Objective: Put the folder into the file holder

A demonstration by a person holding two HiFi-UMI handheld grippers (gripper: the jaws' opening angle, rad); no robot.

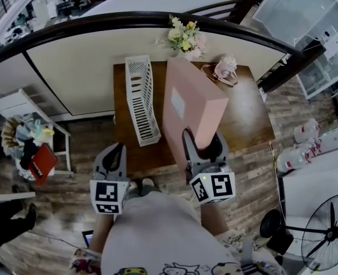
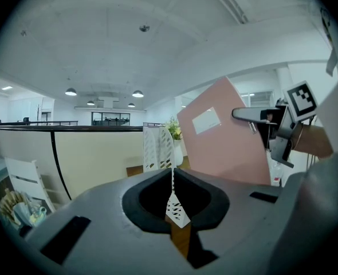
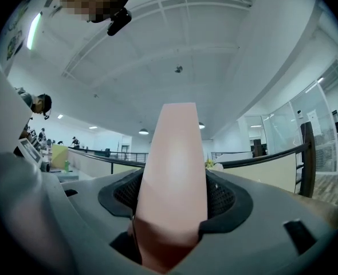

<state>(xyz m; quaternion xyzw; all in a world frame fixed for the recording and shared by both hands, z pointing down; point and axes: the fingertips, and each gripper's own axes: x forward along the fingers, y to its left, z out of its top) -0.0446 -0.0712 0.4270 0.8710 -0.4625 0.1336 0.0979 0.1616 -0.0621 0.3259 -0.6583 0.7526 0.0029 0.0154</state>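
Grips pink folder by its near edge in right gripper, tilted above desk at frame centre. Carries left gripper pressed together, empty, lower left. Best swung left, squared over white file holder, then lowered between its walls. Places holder just left of folder from head view; offers only folder edge filling the jaws from right gripper view.

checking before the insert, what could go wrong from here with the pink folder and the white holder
1. The right gripper grips the folder only at its near lower end, so the tall, tilted folder may pivot or slip.
2. Nothing steadies the file holder: the left gripper is shut, empty and apart from it, so a nudge could shove or tip it.
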